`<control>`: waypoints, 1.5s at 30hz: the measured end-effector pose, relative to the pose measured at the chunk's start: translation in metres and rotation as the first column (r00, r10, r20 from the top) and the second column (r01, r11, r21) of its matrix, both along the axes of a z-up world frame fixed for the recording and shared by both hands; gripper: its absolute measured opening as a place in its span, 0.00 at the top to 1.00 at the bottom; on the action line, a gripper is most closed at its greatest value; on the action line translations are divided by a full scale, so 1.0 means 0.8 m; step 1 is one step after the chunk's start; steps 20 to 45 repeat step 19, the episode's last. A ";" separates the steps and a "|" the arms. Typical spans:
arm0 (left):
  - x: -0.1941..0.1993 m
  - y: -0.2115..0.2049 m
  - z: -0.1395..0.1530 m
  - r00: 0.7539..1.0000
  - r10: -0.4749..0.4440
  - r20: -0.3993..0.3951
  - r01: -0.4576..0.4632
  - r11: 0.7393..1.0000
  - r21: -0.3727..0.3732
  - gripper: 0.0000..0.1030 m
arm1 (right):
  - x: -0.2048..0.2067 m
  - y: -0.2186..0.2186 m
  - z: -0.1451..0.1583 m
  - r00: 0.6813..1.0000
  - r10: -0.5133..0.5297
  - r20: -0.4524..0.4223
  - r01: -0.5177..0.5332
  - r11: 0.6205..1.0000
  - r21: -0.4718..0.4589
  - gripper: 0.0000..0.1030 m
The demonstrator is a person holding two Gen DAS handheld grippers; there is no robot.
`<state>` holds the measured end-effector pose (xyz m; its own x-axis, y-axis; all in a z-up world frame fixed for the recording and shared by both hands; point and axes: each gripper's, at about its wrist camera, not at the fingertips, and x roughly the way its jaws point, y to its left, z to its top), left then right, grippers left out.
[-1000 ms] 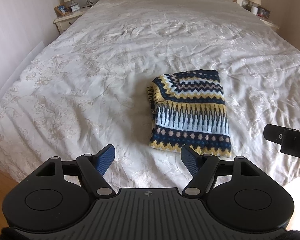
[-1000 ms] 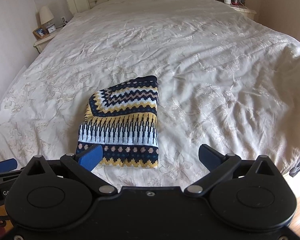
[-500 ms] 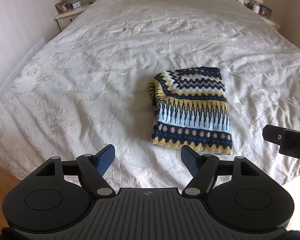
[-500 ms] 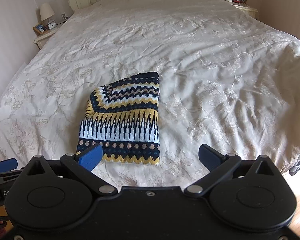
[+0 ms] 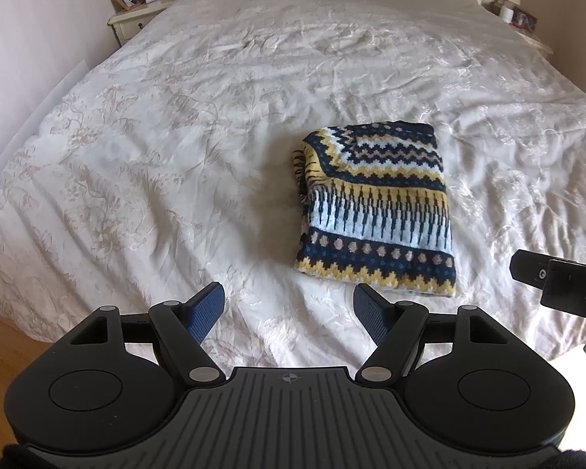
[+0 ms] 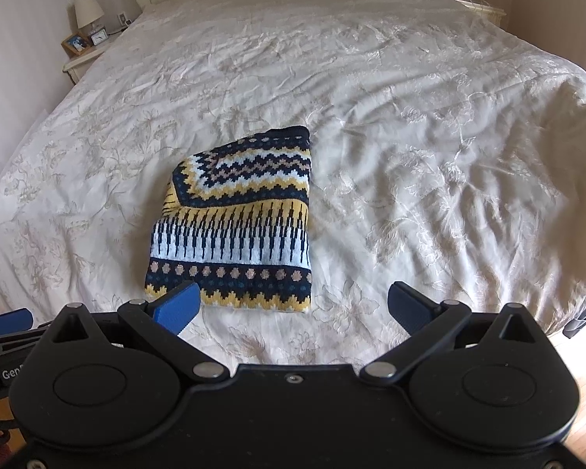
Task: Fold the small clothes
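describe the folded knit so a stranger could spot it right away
A wide bed with a pale floral cover fills the room. Near its foot lies a folded sweater. It is the only patterned piece there, with navy, yellow and light blue zigzag bands.

Navy/yellow/white zigzag sweater (image 5: 375, 211), cream bedspread (image 5: 214, 117)

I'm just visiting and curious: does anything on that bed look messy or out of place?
Only slightly: the folded patterned sweater lies neatly, but a striped layer pokes out along its left edge. The bedspread is merely wrinkled.

Folded sweater (image 5: 375, 211) on bed (image 5: 183, 125)
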<state>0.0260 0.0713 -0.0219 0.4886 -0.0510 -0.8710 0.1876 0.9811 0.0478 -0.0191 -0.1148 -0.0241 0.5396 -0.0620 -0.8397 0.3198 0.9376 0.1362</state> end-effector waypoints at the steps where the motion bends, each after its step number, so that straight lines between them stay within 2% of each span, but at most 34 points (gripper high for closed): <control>1: 0.000 0.001 -0.001 1.000 0.001 -0.003 -0.001 1.000 -0.001 0.30 | 0.001 0.001 0.000 1.000 0.002 -0.002 -0.002 1.000 -0.001 0.01; 45: 0.014 -0.006 -0.004 1.000 -0.009 -0.006 0.009 1.000 -0.007 0.32 | 0.012 0.002 -0.004 1.000 0.014 -0.016 -0.014 1.000 -0.005 0.01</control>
